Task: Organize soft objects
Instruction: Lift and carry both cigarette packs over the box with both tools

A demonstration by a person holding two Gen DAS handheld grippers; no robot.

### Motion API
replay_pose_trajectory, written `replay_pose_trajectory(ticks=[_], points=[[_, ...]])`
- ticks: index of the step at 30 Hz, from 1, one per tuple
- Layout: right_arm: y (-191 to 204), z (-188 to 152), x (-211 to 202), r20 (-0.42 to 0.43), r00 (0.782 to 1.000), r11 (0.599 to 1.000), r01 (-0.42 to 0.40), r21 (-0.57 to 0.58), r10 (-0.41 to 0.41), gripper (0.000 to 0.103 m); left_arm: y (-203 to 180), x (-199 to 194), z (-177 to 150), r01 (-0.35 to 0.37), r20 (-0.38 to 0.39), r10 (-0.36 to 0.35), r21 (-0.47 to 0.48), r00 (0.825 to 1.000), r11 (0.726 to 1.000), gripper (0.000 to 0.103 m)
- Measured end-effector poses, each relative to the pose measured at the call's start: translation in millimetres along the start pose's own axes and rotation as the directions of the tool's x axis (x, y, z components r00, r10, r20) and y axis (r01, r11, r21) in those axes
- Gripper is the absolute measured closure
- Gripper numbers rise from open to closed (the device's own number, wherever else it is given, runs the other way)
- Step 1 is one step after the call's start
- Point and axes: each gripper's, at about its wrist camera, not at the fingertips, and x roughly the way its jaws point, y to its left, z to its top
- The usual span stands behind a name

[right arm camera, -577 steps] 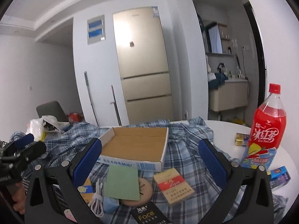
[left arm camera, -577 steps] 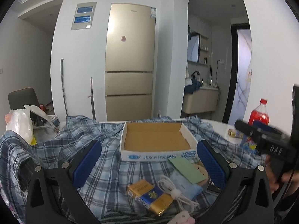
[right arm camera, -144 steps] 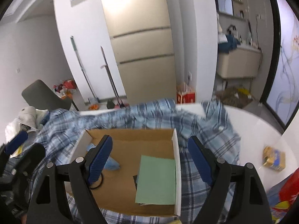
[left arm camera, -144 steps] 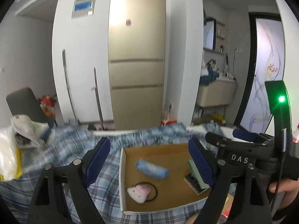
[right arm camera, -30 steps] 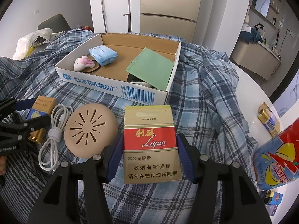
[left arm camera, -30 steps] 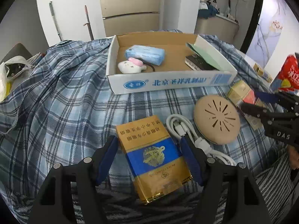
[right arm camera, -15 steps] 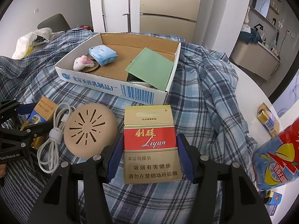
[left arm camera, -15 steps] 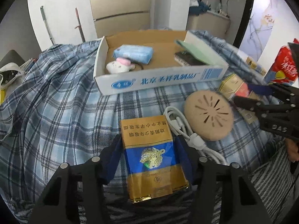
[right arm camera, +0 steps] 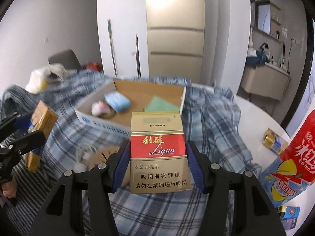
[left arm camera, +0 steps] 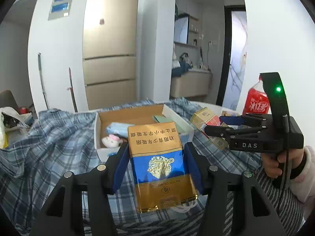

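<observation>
White walls, beige fridge (left arm camera: 110, 57), grey chair (right arm camera: 64, 60), dark doorway (left arm camera: 228, 59).

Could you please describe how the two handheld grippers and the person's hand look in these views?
Each gripper, left and right, has black angular arms with silver screws and ribbed blue pads. The right one's side reads "DAS", with a green light on a black arc. The right hand wears a pale pink sleeve.

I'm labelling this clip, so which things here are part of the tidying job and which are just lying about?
Part of the job:
- blue and gold pack, shut in the left claw
- red and gold pack, shut in the right claw
- cardboard box, already holding small items

Lying about:
- red drink bottle
- plaid cloth
- fridge
</observation>
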Motion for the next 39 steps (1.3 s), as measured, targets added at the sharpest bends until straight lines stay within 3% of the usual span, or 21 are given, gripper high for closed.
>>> replay_pose_trajectory(ticks=[4, 7, 12, 16, 22, 24, 30, 33, 36, 39], points=[[11, 4, -10, 0.060, 0.998, 0.999, 0.014, -0.032, -0.012, 0.047, -3, -10, 6, -0.040, 0.029, 0.039, 0.027, 0.999, 0.999, 0.044], [21, 8, -20, 0.100, 0.991, 0.994, 0.094, -0.058, -0.088, 0.047, -6, -22, 19, -0.065, 0.065, 0.062, 0.050, 0.996, 0.997, 0.044], [31, 34, -39, 0.094, 0.995, 0.999, 0.030, -0.019, -0.028, 0.047, -2, -28, 52, -0.087, 0.099, 0.081, 0.065, 0.992, 0.994, 0.044], [41, 58, -47, 0.136, 0.988, 0.997, 0.080, -0.015, -0.077, 0.047, 16, -11, 88, -0.056, 0.121, 0.054, 0.011, 0.991, 0.998, 0.044], [42, 107, -17, 0.142, 0.988, 0.998, 0.053, 0.020, -0.055, 0.047, 41, 25, 122, -0.091, 0.242, 0.093, -0.017, 0.966, 0.996, 0.044], [37, 118, 7, 0.131, 0.986, 0.993, 0.091, 0.080, -0.101, 0.047, 51, 40, 122, -0.087, 0.233, 0.096, -0.050, 0.968, 0.995, 0.044], [26, 118, 65, 0.088, 0.993, 0.981, 0.058, 0.186, -0.076, 0.048, 79, 80, 95, -0.098, 0.156, 0.113, -0.100, 0.981, 0.990, 0.044], [31, 104, 82, 0.092, 0.996, 0.990, 0.004, 0.137, -0.017, 0.048, 84, 98, 81, -0.109, 0.091, 0.117, -0.097, 0.989, 0.989, 0.044], [44, 91, 102, 0.035, 0.999, 0.997, 0.026, 0.066, -0.028, 0.048, 83, 110, 75, -0.133, 0.053, 0.138, -0.079, 0.989, 0.988, 0.044], [43, 85, 114, -0.009, 1.000, 0.996, -0.005, 0.087, 0.006, 0.048, 81, 118, 69, -0.144, 0.016, 0.146, -0.076, 0.989, 0.987, 0.044]])
